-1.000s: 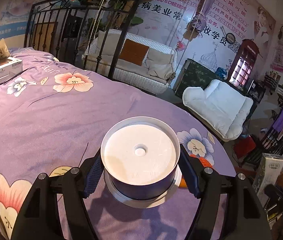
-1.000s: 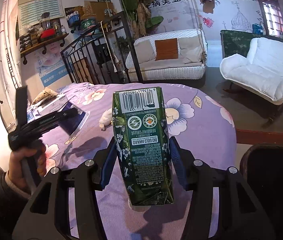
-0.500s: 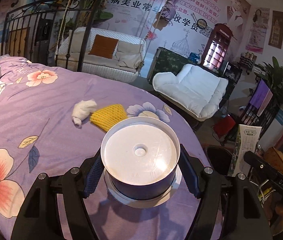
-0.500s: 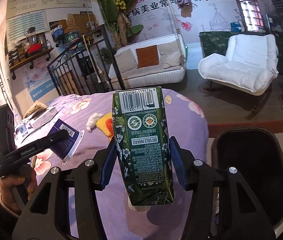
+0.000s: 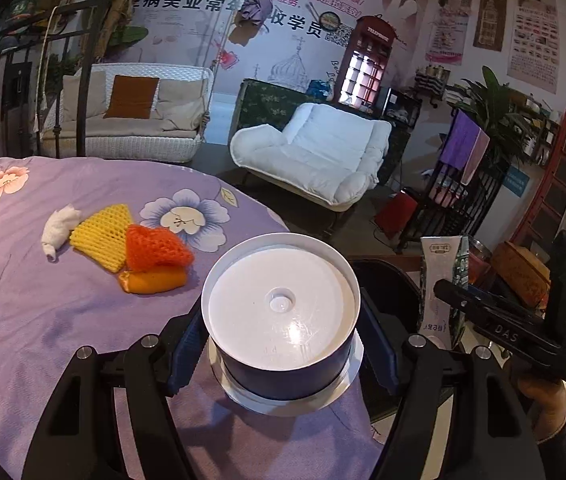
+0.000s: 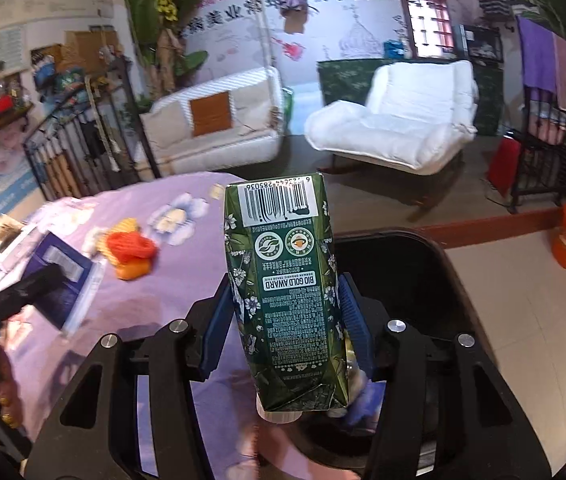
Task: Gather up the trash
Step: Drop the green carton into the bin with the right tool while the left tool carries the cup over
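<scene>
Green carton (image 6: pixel 289 296) upright, barcode end up

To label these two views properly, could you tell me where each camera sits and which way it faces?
Left wrist: on the left gripper, over the purple cloth; it holds a tub.
Right wrist: on the right gripper, toward the black bin; it holds a green carton.
Shared: orange net, white armchair.

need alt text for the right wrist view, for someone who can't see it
The right gripper clamps a dark green drink carton, barcode end up, at the edge of a black bin. To the left, on a purple floral bedspread, lie orange and yellow foam fruit nets.
</scene>
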